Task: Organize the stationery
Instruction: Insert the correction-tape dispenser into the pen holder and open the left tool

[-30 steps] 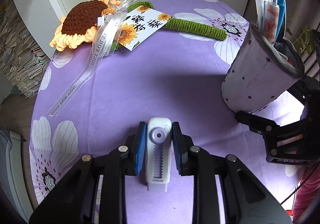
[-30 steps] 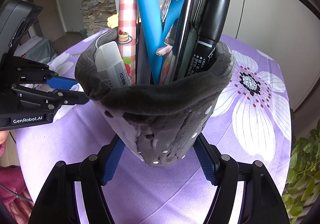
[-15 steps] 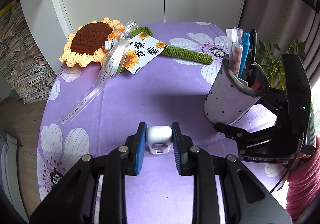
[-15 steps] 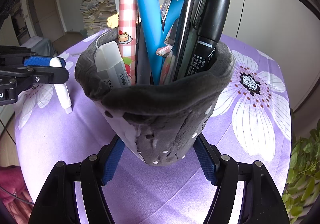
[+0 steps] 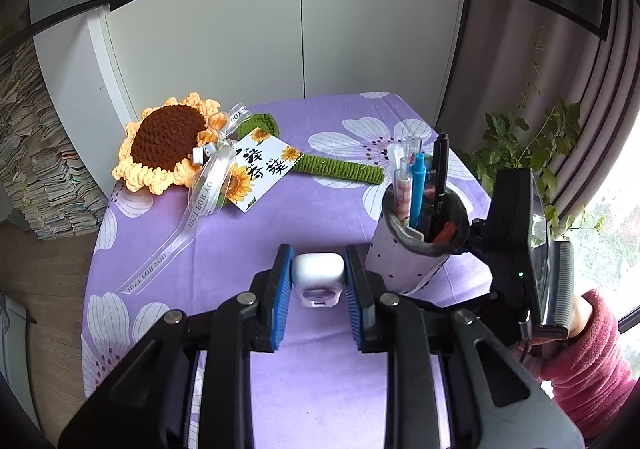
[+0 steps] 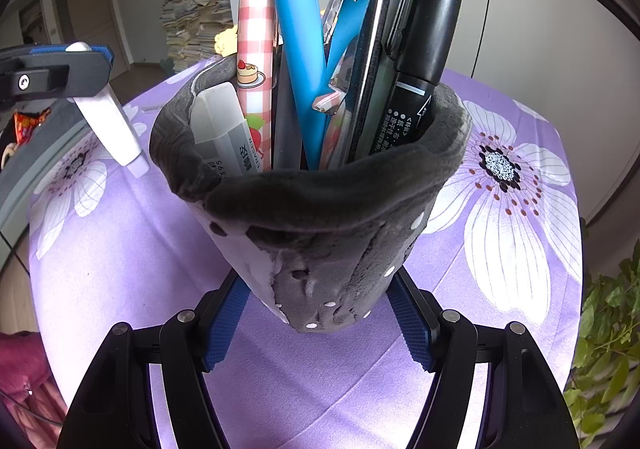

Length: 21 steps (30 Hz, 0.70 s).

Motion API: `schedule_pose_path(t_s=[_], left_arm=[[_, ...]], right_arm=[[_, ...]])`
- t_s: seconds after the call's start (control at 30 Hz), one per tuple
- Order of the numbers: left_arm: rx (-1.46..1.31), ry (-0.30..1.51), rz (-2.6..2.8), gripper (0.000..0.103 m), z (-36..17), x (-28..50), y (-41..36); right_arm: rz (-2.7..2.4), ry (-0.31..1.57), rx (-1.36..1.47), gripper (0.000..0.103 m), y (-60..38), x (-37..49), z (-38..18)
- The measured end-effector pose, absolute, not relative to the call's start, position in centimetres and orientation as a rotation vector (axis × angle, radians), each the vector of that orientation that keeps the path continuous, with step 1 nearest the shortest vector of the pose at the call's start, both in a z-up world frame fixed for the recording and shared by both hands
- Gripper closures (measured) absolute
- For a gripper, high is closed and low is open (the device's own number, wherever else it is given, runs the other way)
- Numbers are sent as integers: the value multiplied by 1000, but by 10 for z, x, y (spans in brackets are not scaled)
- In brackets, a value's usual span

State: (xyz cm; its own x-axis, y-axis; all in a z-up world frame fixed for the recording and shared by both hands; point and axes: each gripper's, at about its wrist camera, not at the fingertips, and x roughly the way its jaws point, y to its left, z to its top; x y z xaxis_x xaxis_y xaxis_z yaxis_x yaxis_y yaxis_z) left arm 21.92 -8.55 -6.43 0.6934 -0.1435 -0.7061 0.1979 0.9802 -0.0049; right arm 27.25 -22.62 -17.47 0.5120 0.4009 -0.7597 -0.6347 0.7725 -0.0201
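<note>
My left gripper (image 5: 318,281) is shut on a white correction tape dispenser (image 5: 318,275), held in the air above the purple cloth, left of the pen pouch. From the right wrist view the same correction tape dispenser (image 6: 114,121) hangs at the upper left, tilted, its tip pointing down. My right gripper (image 6: 318,319) is shut on the base of a grey dotted fabric pen pouch (image 6: 320,233), which stands upright and tilted on the table. The pen pouch (image 5: 416,253) holds several pens, a black marker (image 6: 424,45) and a white eraser (image 6: 224,133).
A round table under a purple flowered cloth (image 5: 256,233) carries a crocheted sunflower (image 5: 172,145) with a ribbon and a card (image 5: 260,165) at the far left. A potted plant (image 5: 524,153) stands right of the table. Paper stacks (image 5: 28,157) rise at the left.
My left gripper has lifted the correction tape off the cloth and risen well above the table, tilting its view up. The right gripper and the pouch have kept still.
</note>
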Motion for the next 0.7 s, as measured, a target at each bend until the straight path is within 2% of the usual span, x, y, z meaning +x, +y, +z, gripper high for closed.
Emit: schedule_pose_path(t_s=[0.3,0.7], left_arm=[[88,690,-282,80,-32,222,-117],[59,708,-333,80,-23,244,-137]], right_arm=[[636,821,-314,31,-227,273,-175],[637,821,-315,32,-227,273,-175]])
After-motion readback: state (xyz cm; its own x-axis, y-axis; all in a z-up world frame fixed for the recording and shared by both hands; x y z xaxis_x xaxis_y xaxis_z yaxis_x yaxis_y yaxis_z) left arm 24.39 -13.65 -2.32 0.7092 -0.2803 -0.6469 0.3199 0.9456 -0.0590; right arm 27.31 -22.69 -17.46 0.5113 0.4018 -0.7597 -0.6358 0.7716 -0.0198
